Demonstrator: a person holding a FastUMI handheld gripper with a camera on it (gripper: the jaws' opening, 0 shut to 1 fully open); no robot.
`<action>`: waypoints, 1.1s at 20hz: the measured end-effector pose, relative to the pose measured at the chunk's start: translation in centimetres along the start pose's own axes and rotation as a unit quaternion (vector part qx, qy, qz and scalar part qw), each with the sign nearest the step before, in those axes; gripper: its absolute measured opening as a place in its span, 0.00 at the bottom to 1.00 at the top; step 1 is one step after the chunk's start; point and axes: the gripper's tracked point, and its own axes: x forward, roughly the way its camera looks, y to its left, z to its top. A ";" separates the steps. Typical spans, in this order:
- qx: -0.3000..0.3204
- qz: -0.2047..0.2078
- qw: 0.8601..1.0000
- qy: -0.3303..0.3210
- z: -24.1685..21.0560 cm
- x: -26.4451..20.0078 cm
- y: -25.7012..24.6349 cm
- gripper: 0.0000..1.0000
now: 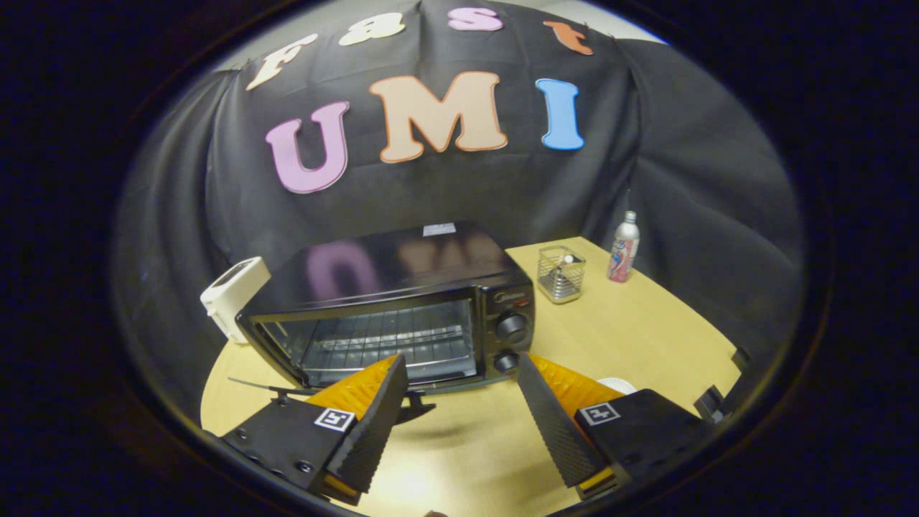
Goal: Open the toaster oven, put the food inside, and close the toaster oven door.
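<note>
My hand-held gripper (459, 373) is spread wide and holds nothing. The toaster oven (391, 309) sits on the worktop (632, 337) just beyond my fingertips, its door shut.

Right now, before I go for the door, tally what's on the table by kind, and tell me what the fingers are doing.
Toaster oven: 1, door closed
White appliance beside it: 1
Wire basket: 1
Bottle: 1
White item behind the right finger, partly hidden: 1
Total: 5
Gripper: open, holding nothing, just short of the oven door.
</note>
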 end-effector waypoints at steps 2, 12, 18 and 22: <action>0.009 -0.001 1.000 0.002 -0.1 0.2 -0.1 0.99; -0.034 -0.027 0.994 0.098 -8.2 -2.1 -2.4 1.00; -0.030 -0.030 0.989 0.138 -11.7 -1.3 -2.8 1.00; -0.063 -0.045 0.981 0.180 -14.8 -1.0 -3.4 1.00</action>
